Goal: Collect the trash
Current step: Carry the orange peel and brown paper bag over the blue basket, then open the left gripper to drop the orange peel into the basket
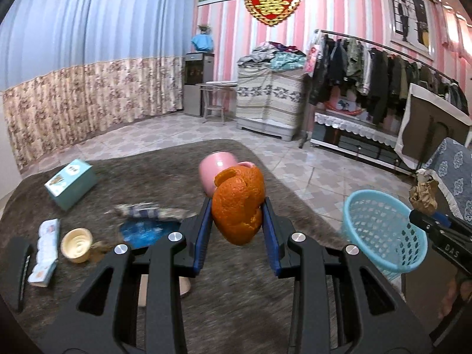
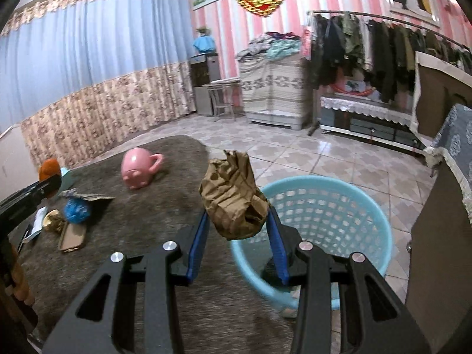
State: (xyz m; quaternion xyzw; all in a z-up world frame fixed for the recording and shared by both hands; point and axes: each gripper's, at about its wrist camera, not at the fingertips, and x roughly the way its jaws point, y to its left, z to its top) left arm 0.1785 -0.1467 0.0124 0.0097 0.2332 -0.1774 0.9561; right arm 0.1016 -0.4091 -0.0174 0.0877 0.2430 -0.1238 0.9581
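- Left gripper [image 1: 237,218] is clamping an orange peel [image 1: 238,205] between its blue pads; peel is curled, bright, pitted, with a torn flap on top, hanging above the brown-covered table [image 1: 88,280].
- Right gripper [image 2: 238,219] is pinching a crumpled brown paper bag [image 2: 233,197], creased and wadded, sticking up past the fingertips.
- Bag is sitting in the air at the table's right edge, just at the near rim of the light blue basket [image 2: 354,206].
- Basket is standing on the tiled floor beside the table, a gap of open tile behind it; a dark scrap is showing at its bottom, the rest hidden by the gripper.
- Pink mug [image 2: 140,169] is lying on its side toward the table's far edge, opening turned away in the right wrist view.
- A teal box [image 1: 70,183], a cream cup [image 1: 76,244] and a blue wrapper [image 1: 147,230] are lying on the left part of the table, clear of both grippers.
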